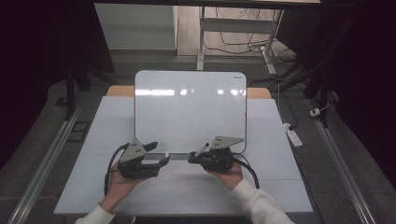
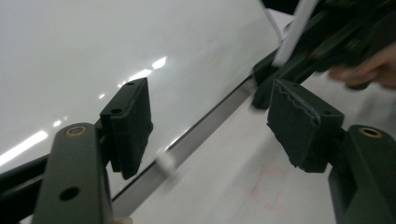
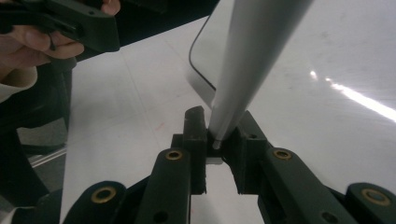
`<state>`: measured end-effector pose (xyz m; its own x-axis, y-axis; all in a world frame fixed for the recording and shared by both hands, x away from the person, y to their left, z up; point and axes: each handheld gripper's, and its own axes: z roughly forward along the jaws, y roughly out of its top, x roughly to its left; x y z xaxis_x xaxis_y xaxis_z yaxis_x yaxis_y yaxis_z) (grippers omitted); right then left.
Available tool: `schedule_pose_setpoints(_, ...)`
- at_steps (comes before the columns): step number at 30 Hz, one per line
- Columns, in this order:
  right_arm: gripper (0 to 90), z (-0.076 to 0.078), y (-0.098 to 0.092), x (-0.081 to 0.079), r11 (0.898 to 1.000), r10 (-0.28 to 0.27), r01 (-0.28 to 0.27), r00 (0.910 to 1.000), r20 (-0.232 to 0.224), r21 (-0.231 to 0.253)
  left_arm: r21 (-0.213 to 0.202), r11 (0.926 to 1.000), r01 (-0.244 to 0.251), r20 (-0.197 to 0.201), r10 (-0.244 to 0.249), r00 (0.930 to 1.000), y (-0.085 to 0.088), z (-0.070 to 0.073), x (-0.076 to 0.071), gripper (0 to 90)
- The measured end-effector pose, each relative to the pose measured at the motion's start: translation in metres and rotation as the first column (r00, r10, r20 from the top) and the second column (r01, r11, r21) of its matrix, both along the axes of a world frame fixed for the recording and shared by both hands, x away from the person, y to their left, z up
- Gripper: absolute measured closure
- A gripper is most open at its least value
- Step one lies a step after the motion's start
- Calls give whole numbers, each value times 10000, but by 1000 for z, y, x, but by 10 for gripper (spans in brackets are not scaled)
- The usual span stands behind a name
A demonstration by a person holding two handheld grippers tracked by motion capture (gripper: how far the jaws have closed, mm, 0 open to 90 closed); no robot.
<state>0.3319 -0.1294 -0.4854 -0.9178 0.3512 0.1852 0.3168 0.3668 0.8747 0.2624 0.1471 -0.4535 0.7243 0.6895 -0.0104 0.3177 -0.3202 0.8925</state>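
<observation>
A white whiteboard [image 1: 190,109] lies flat on the table. My right gripper [image 1: 192,158] is at the board's near edge, shut on a white marker [image 1: 202,150] that slants up and away from its jaws. In the right gripper view the marker's barrel [image 3: 252,60] rises from between the pads of that gripper [image 3: 219,140]. My left gripper [image 1: 158,154] stands open just left of it, jaws pointing right, nothing between them. A small white piece [image 1: 166,154], blurred in the left gripper view [image 2: 164,163], sits by the board's metal edge. The marker [image 2: 294,32] shows beyond the left gripper [image 2: 210,116].
The table top [image 1: 107,140] is a pale sheet with free room left, right and in front of the board. A white power strip [image 1: 294,135] and cables lie on the floor to the right. Desk legs stand behind the table.
</observation>
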Motion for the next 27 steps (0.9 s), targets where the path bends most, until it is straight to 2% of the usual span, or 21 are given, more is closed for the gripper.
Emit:
schedule_pose_setpoints(6, 777, -6, 14, -2, 9998, 176, -175, 9994, -308, 39, 44, 9964, 849, 404, -850, 9956, -33, 10, 8, 405)
schedule_pose_setpoints(10, 777, -8, 20, -3, 9998, 173, -168, 9987, -490, 106, 287, 9916, 1263, 608, -1279, 9899, -51, 12, 13, 466)
schedule_pose_setpoints(13, 777, -9, 22, -5, 9997, 216, -212, 9983, -537, 83, 394, 9885, 1461, 655, -1484, 9868, -61, 12, 16, 555)
schedule_pose_setpoints(14, 777, -9, 23, -6, 9997, 229, -224, 9982, -557, 96, 424, 9873, 1529, 636, -1554, 9858, -63, 11, 17, 630)
schedule_pose_setpoints(15, 777, -9, 23, -6, 9997, 229, -224, 9982, -557, 96, 472, 9865, 1565, 633, -1593, 9852, -65, 11, 17, 630)
schedule_pose_setpoints(18, 777, -7, 23, -7, 9996, 245, -236, 9982, -551, 159, 539, 9861, 1573, 654, -1607, 9848, -67, 10, 18, 766)
schedule_pose_setpoints(19, 776, -7, 23, -7, 9996, 241, -230, 9980, -587, 192, 562, 9865, 1540, 651, -1575, 9854, -67, 10, 18, 784)
schedule_pose_setpoints(22, 775, -8, 24, -7, 9995, 271, -257, 9972, -699, 209, 740, 9866, 1453, 663, -1503, 9864, -66, 10, 18, 803)
schedule_pose_setpoints(25, 766, -9, 25, -8, 9994, 298, -282, 9965, -782, 224, 665, 9870, 1462, 477, -1495, 9876, -63, 11, 20, 807)
schedule_pose_setpoints(27, 708, -8, 25, -9, 9991, 304, -281, 9967, -752, 310, 760, 9896, 1225, 478, -1264, 9908, -55, 13, 21, 808)
